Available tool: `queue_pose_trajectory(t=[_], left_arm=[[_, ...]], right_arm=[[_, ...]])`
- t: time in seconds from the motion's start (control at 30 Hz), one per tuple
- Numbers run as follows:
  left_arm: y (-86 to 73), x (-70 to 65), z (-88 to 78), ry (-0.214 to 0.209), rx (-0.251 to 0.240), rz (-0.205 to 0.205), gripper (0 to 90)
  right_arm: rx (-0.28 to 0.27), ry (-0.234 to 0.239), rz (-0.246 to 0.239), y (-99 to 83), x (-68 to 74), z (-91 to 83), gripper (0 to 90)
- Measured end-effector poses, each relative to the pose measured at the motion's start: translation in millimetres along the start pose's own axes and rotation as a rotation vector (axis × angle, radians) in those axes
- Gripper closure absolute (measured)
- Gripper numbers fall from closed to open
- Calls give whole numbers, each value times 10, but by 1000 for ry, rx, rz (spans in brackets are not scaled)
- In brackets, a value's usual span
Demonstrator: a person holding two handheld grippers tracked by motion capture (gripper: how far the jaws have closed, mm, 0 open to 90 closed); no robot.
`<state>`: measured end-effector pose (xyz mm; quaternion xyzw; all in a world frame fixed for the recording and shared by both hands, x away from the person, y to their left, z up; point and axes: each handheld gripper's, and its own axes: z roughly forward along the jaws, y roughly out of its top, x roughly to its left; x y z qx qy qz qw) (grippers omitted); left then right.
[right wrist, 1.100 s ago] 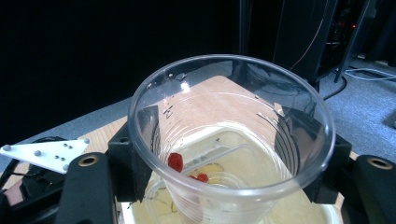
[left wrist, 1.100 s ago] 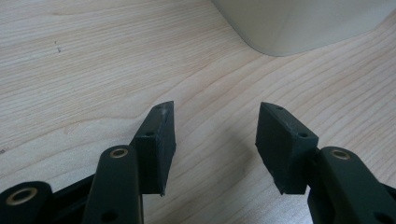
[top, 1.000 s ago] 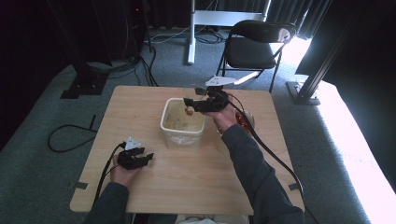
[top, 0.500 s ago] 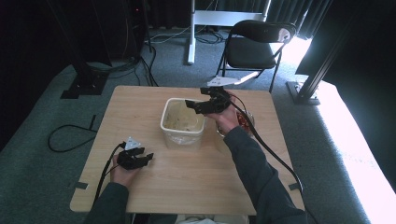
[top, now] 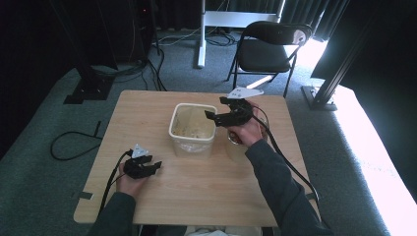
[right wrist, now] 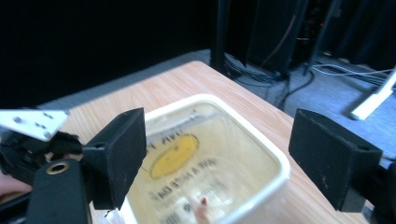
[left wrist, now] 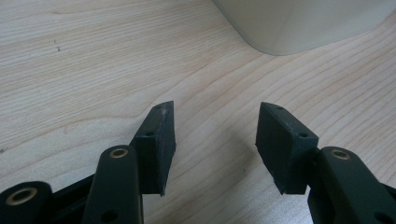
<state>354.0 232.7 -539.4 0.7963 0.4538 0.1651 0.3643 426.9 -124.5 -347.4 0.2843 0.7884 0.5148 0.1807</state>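
Observation:
A white plastic tub (top: 192, 147) stands in the middle of the wooden table (top: 196, 196). My right gripper (top: 215, 108) hovers over the tub's right rim, pointing left. In the right gripper view its jaws (right wrist: 219, 140) stand apart above the tub (right wrist: 275, 158); they have just been closing, with nothing between them. A yellow label and a small pale bit lie blurred inside. My left gripper (top: 153, 167) rests low at the front left, open. In the left gripper view its jaws (left wrist: 215, 126) frame bare wood, with the tub's corner (left wrist: 299, 23) ahead.
A small roundish thing (top: 235, 140) sits on the table, partly hidden under the right hand. A black folding chair (top: 268, 49) stands behind the table, and cables lie on the grey carpet at the left. Bare wood lies in front of the tub.
The right gripper has shifted to the right, from over the tub's middle to its right rim. The left hand has stayed still.

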Motion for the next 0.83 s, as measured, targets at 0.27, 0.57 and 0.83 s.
queue_pose_trajectory(t=[0.27, 0.57, 0.83], left_arm=[[1, 0, -3, 0, 1, 2, 482], [4, 3, -1, 0, 1, 2, 481], [9, 9, -4, -1, 3, 3, 481]], right_arm=[[-14, 11, -37, -127, 82, -145, 265], [2, 21, -68, -371, 203, -284, 283], [67, 37, -106, -775, 397, -367, 275]])
